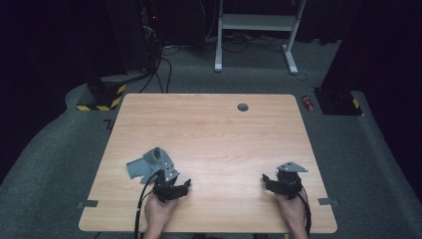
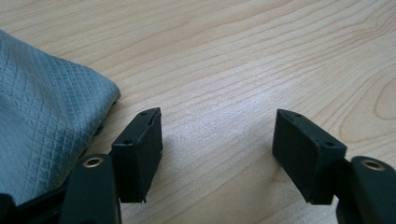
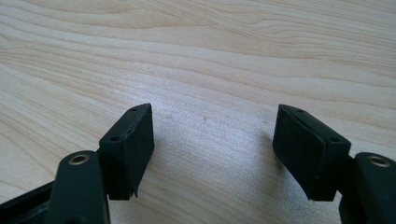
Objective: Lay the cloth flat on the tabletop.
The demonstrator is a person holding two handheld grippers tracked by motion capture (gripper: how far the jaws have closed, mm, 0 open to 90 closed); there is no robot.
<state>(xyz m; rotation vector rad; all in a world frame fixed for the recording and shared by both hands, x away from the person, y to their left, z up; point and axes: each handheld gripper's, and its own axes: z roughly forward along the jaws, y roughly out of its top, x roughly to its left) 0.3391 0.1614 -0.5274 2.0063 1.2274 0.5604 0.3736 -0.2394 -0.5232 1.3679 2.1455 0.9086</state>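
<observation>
Cloth (image 2: 44, 112): crumpled grey, lying just outside the left fingers (image 2: 137, 156), touching none.
Left gripper (image 1: 171, 189): spread apart, empty.
Right gripper (image 1: 281, 184): spread wide over bare counter (image 1: 214, 134).
Advice: swing left fingers onto the nearest cloth edge, pinch low.

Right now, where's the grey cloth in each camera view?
High view: the grey cloth lies crumpled left of centre, just beyond the left gripper.
Left gripper view: the cloth covers the left edge, beside the left jaw.
Right gripper view: not in it.
Shared landmark: the wooden table with its pale grain.
</observation>
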